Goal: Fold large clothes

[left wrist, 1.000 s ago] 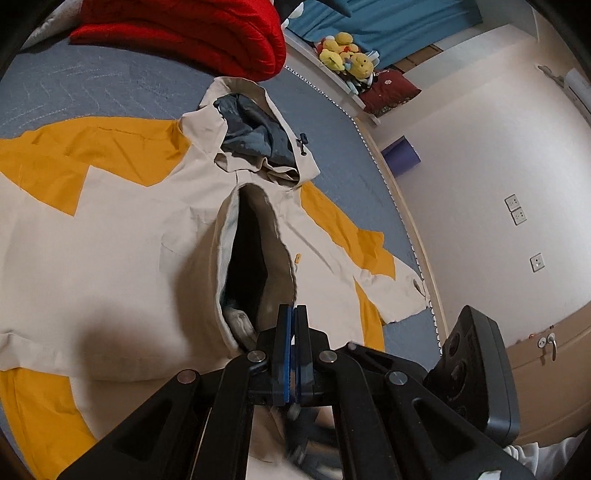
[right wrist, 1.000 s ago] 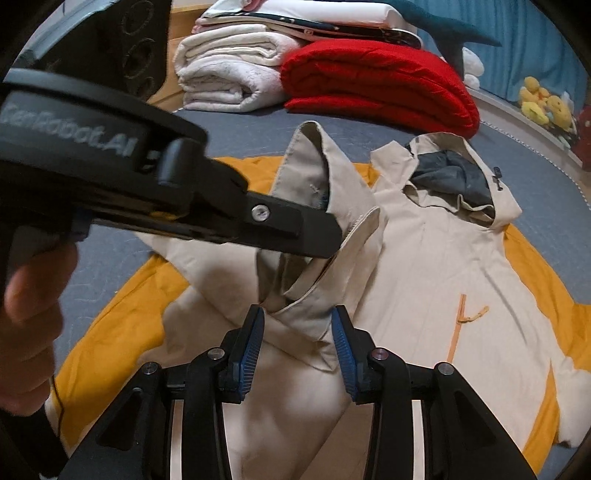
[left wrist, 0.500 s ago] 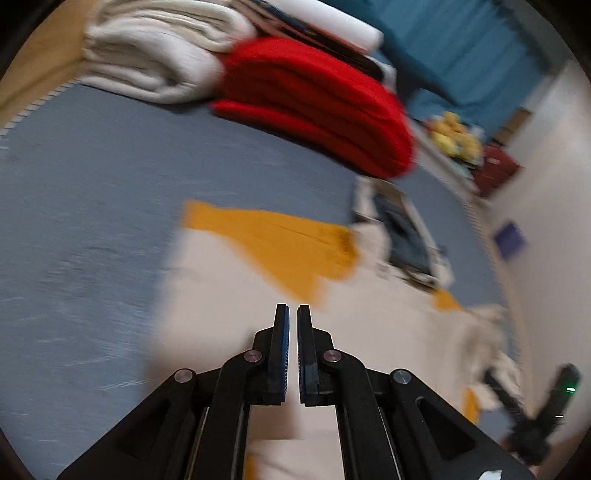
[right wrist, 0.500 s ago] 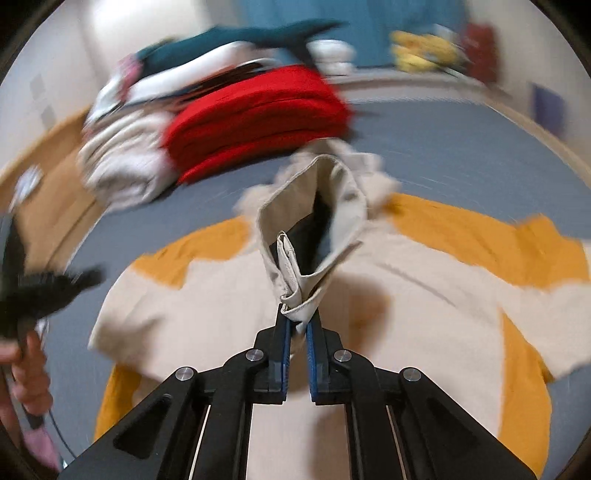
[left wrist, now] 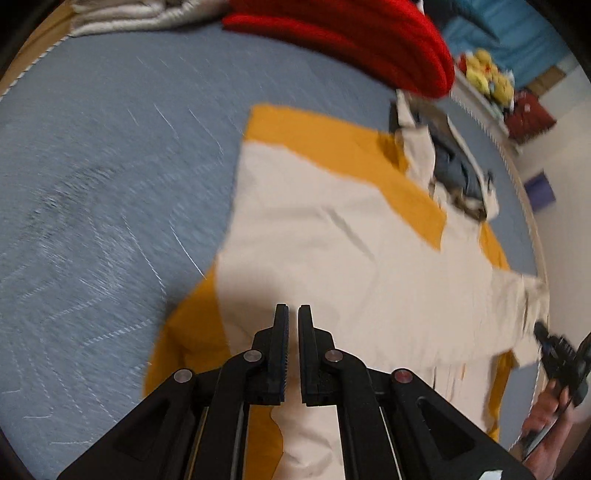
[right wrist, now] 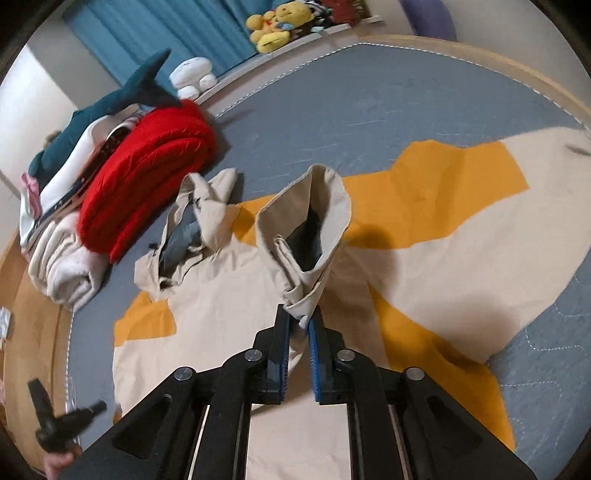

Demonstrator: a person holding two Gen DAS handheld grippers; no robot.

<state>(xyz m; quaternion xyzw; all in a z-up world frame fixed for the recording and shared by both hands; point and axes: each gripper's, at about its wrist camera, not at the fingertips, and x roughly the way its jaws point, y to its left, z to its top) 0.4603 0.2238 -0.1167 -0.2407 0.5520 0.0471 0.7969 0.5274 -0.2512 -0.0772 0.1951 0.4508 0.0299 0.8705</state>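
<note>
A large beige and yellow jacket (left wrist: 332,236) lies spread on the blue-grey quilted bed (left wrist: 92,166), its hood (left wrist: 458,173) at the far end. My left gripper (left wrist: 293,314) hovers over the jacket's near side, its jaws almost closed with a thin gap and nothing between them. My right gripper (right wrist: 298,321) is shut on a bunched fold of the jacket's front flap (right wrist: 306,240) and holds it lifted above the rest of the jacket (right wrist: 443,266). The hood (right wrist: 184,236) lies to the left in the right wrist view.
A folded red blanket (right wrist: 147,173) and rolled white towels (right wrist: 62,266) lie at the bed's head, with a blue plush shark (right wrist: 122,99) on the pile. Yellow plush toys (right wrist: 275,26) sit on a ledge. The wooden bed edge (right wrist: 33,350) curves around.
My left gripper let go of the flap and swung out over the jacket's left side. My right gripper closed on the flap and lifted it.
</note>
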